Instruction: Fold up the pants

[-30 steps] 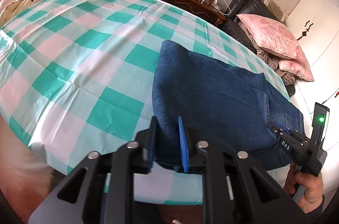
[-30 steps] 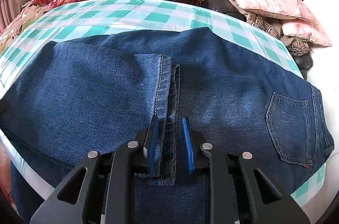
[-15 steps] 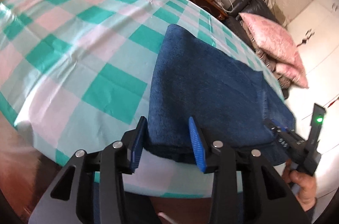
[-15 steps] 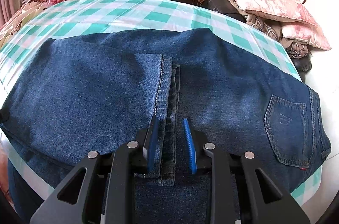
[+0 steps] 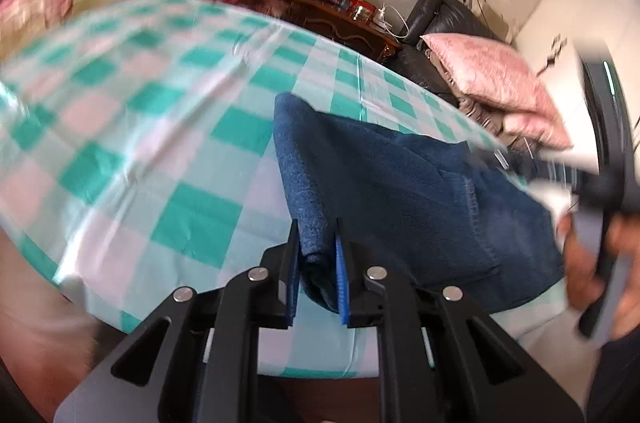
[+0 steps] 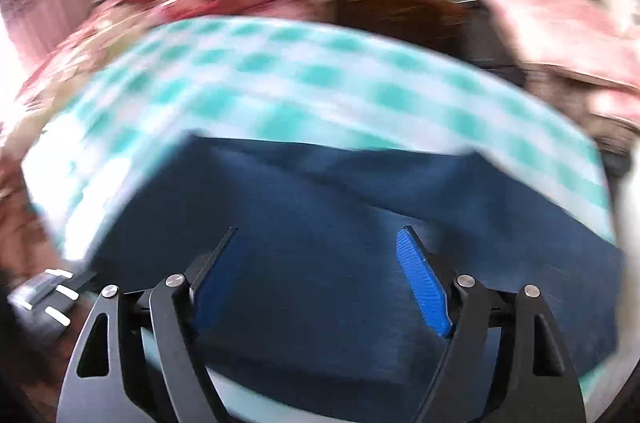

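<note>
pants: dark blue jeans lie folded on the checked cloth of the surface, near its front edge; the fold edge faces left in the left wrist view, and a seam and pocket outline show toward the right

left tool: left tool pinches the near corner of the folded bundle; its jaws have just been closing, and the thick layered denim sits between the blue pads

right tool: right tool is spread wide above the jeans, nothing between its pads; its jaws have just been opening (this view is heavily blurred, so the hem is not readable here)

right hand: a hand grips the tool's handle at the right edge of the left wrist view, also blurred

progress: judged well along; the legs look doubled over, giving a compact wide rectangle

remaining: likely one more fold across to shorten the bundle, then squaring the edges; whether the layers are aligned cannot be told through the blur

risk: with only one corner held, lifting could drag the top layer askew
</note>
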### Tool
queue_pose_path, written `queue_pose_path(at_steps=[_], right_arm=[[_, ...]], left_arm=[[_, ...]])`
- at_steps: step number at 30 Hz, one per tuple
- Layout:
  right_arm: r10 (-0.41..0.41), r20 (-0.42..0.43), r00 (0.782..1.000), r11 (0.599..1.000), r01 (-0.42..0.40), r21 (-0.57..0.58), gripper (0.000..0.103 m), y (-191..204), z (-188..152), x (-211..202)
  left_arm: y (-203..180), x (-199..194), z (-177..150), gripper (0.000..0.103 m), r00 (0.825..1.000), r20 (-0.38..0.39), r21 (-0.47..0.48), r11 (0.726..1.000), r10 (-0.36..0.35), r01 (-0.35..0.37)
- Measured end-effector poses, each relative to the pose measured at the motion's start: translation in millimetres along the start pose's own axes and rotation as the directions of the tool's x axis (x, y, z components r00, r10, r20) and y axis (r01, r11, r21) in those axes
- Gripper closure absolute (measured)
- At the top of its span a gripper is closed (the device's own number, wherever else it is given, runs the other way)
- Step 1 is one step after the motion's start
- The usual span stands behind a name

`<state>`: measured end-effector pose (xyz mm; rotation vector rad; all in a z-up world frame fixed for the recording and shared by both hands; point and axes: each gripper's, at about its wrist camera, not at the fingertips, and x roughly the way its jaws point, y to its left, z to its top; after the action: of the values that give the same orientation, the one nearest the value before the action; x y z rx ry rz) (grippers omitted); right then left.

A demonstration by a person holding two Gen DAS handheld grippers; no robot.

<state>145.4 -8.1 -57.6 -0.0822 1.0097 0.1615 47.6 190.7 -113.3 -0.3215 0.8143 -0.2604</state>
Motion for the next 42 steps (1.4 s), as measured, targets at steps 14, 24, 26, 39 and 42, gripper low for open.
queue_pose_path(at_steps=[14, 24, 26, 39, 42], right_arm=[[0.046, -0.358, 0.932, 0.967, -0.132, -0.22, 0.048, 135.5, 65.1, 133.2], [0.077, -0.301, 0.951, 0.974, -0.136, -0.182, 0.086, 117.1, 56.9, 125.1], [0.1, -0.295, 0.95, 0.974, -0.154, -0.164, 0.088, 113.0, 61.5, 119.1], [0.415, 0.032, 0.909, 0.907, -0.416, 0.066, 0.089, -76.2, 103.1, -69.6], [0.406, 0.116, 0.907, 0.898, -0.419, 0.132, 0.089, -158.0, 81.8, -108.8]], left_arm=[[-9.2, -4.8, -3.9, 0.089, 0.999, 0.036, 0.022, 0.999, 0.035, -0.036], [15.4, 22.7, -19.3, 0.041, 1.0, -0.014, -0.195, 0.981, -0.013, 0.01], [13.6, 31.6, -19.0, 0.081, 0.999, -0.035, -0.211, 0.977, -0.031, 0.023], [-216.0, -46.6, 30.2, 0.091, 0.97, 0.241, 0.361, 0.931, -0.039, -0.053], [-290.7, -38.9, 15.3, 0.091, 0.964, 0.241, 0.486, 0.874, -0.114, -0.018]])
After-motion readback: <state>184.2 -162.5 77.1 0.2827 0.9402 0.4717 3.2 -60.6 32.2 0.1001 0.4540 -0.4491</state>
